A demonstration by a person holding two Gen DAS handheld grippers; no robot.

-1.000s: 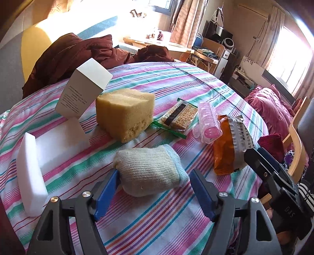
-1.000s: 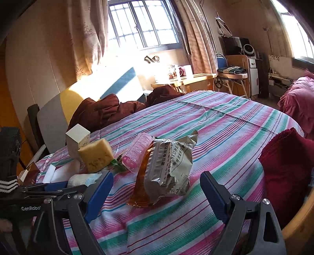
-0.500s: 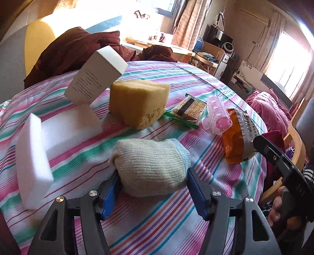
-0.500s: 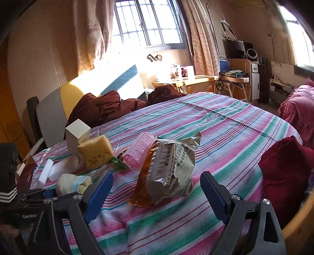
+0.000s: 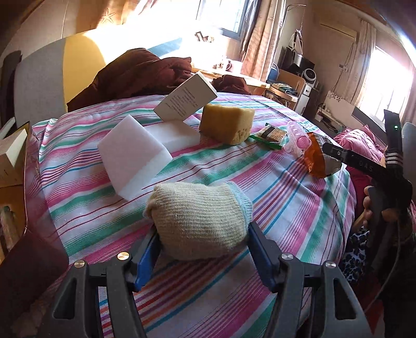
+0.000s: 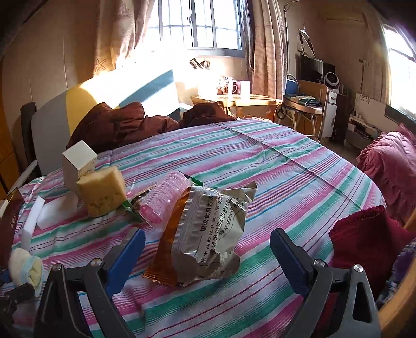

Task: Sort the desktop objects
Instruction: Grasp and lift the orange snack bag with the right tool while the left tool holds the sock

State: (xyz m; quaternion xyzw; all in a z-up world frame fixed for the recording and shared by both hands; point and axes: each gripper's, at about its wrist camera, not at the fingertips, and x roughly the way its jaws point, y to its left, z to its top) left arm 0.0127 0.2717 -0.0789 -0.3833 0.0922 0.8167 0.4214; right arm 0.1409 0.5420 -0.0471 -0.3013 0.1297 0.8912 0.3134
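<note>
A lived-in home room, probably a bedroom or bed-sitting room: curtained window [image 6: 200,24], striped tablecloth [image 6: 260,161], wooden side table with mugs [image 6: 235,97], small fan [image 6: 332,78], and pink bedding [image 6: 390,166] beside it.

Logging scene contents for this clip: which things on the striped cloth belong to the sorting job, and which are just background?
Job items:
- rolled cream knitted sock, held in the left gripper
- white foam blocks
- yellow sponge chunk
- white cardboard box
- pink plastic roller
- orange-and-silver snack packet, ahead of the open right gripper

Background:
- dark red bedding
- wooden table with mugs
</note>
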